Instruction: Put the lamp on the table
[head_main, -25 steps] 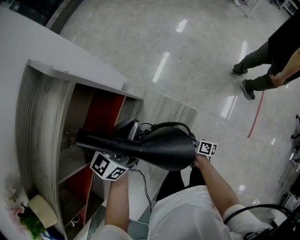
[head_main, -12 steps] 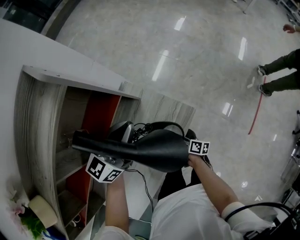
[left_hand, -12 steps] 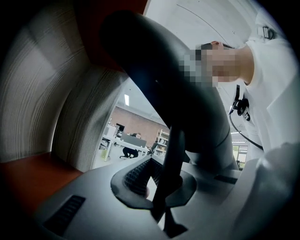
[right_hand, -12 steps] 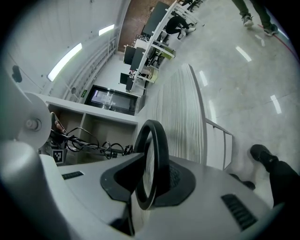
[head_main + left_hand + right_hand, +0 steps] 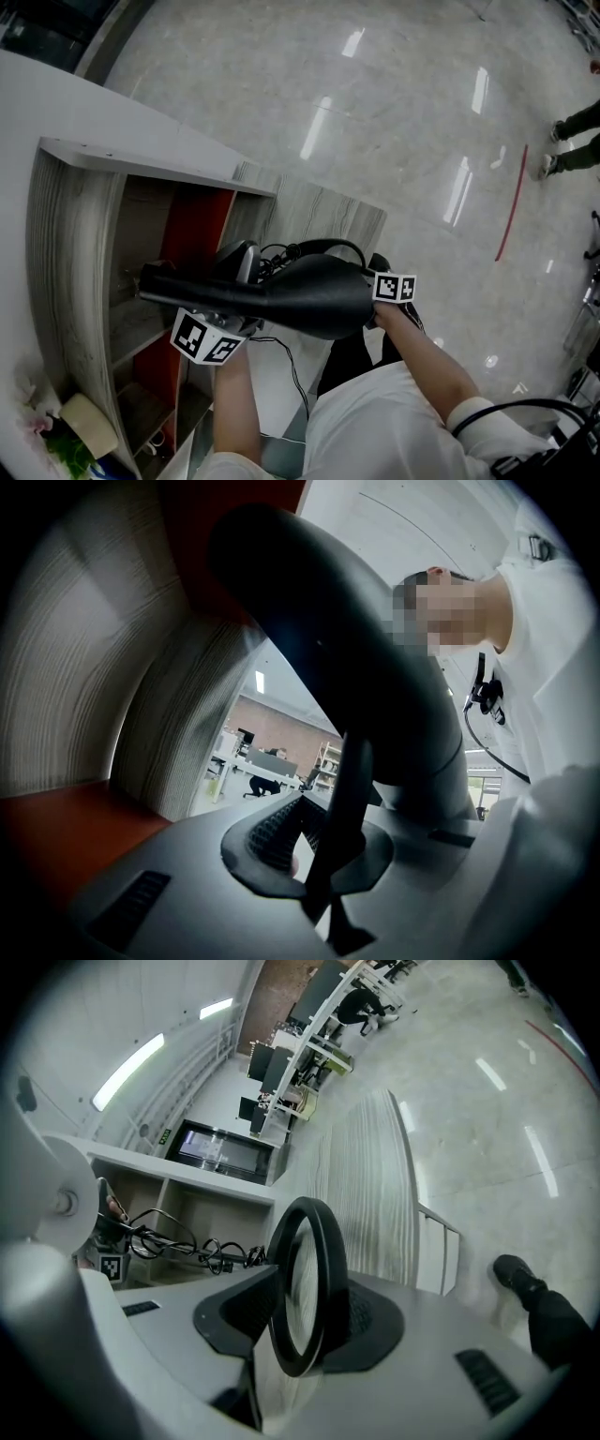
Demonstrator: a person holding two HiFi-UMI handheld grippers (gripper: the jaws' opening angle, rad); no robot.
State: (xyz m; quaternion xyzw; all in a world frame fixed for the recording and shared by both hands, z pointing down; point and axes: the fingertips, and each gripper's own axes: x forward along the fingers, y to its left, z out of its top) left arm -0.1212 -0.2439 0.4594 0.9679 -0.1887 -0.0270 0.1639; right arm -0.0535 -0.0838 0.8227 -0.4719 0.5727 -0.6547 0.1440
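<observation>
I hold a black lamp [image 5: 314,295] level at waist height, its cone shade to the right and its stem [image 5: 183,286] reaching left toward the shelf unit. My left gripper [image 5: 328,855] is shut on a thin black part of the lamp [image 5: 342,789]; the shade [image 5: 356,658] looms above it. In the head view that gripper's marker cube [image 5: 206,337] shows under the stem. My right gripper [image 5: 300,1312] has just been opening; the lamp's black ring [image 5: 305,1283] stands between its jaws, a gap beside it. Its marker cube [image 5: 394,287] sits right of the shade.
A wood-grain shelf unit [image 5: 66,262] with red back panels [image 5: 192,234] stands left under a white top [image 5: 84,112]. A low wood-grain panel [image 5: 323,216] lies ahead. A cable [image 5: 286,361] hangs below. Plant and cream pot [image 5: 84,422] lower left. A passer-by's feet [image 5: 572,141] far right.
The lamp and both hands have shifted slightly left in the head view. The passer-by at the right has walked off toward the picture's edge.
</observation>
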